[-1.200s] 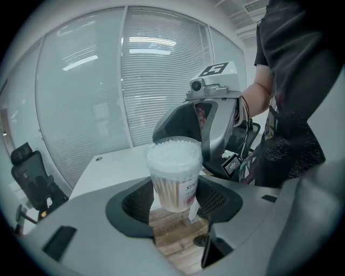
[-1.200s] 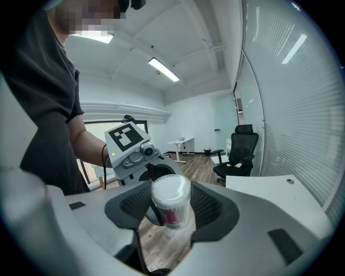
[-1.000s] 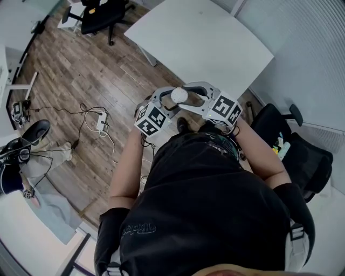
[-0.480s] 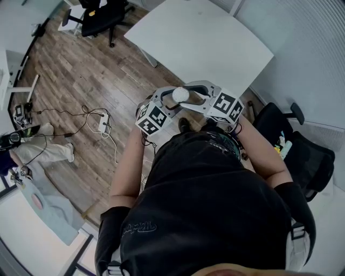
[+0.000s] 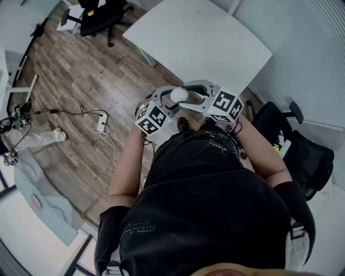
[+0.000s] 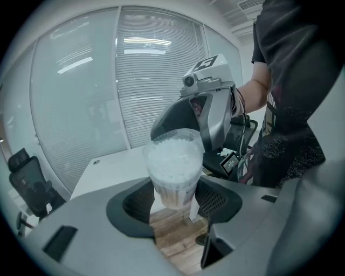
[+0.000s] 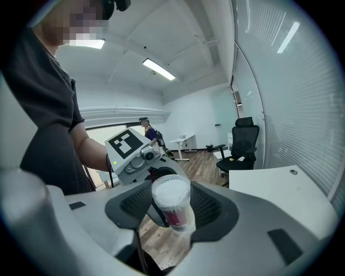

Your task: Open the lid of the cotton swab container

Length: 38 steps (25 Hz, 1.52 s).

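Note:
The cotton swab container (image 5: 179,95) is a clear plastic cup packed with white swab tips, held upright in the air in front of the person's chest. In the left gripper view the container (image 6: 173,167) sits with its lower body between the pads, and my left gripper (image 6: 173,202) is shut on it. My right gripper (image 7: 171,210) comes from the opposite side, and its pads press both sides of the container (image 7: 172,207) near its lidded top. In the head view the left gripper (image 5: 171,99) and right gripper (image 5: 186,96) meet at the cup.
A white table (image 5: 199,43) stands just beyond the grippers. A black office chair (image 5: 302,156) is at the right and another one (image 5: 102,13) is at the far left. A power strip with cables (image 5: 99,121) lies on the wood floor. Someone's leg (image 5: 38,137) shows at the left edge.
Both grippers and the container stay almost where they were. The person at the left edge has walked on, and the shoe has given way to a leg.

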Motion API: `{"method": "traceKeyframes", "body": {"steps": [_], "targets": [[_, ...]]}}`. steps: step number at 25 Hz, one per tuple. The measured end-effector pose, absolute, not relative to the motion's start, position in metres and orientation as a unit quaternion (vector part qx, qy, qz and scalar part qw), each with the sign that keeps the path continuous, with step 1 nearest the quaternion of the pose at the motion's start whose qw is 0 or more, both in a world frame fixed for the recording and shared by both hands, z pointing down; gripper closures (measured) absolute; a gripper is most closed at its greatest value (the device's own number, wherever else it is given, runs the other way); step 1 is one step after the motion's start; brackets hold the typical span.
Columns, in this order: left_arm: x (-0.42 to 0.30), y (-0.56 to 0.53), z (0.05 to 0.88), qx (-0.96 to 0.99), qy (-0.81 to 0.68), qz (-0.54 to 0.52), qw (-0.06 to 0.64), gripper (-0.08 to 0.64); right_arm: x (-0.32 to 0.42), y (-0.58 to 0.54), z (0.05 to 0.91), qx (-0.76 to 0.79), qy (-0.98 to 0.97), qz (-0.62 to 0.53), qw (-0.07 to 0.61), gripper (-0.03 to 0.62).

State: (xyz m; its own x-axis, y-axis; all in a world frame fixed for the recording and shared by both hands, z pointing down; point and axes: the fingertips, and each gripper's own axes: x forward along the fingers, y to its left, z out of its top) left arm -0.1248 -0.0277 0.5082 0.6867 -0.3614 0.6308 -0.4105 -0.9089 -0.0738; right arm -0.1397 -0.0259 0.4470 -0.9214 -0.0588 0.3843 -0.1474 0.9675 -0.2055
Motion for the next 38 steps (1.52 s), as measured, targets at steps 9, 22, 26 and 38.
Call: {"method": "traceKeyframes", "body": {"steps": [9, 22, 26, 38], "targets": [[-0.124, -0.025, 0.513, 0.914, -0.213, 0.342, 0.046, 0.311, -0.137, -0.025, 0.448, 0.067, -0.973, 0.103, 0.197, 0.350], [-0.122, -0.023, 0.520, 0.913, -0.204, 0.349, 0.048, 0.310, -0.132, -0.054, 0.413, 0.107, -0.979, 0.086, 0.153, 0.356], [-0.121, -0.020, 0.520, 0.914, -0.202, 0.350, 0.045, 0.310, -0.128, -0.068, 0.407, 0.130, -0.977, 0.085, 0.145, 0.367], [-0.115, -0.005, 0.515, 0.918, -0.193, 0.345, 0.044, 0.310, -0.118, -0.095, 0.413, 0.179, -0.968, 0.099, 0.143, 0.393]]}}
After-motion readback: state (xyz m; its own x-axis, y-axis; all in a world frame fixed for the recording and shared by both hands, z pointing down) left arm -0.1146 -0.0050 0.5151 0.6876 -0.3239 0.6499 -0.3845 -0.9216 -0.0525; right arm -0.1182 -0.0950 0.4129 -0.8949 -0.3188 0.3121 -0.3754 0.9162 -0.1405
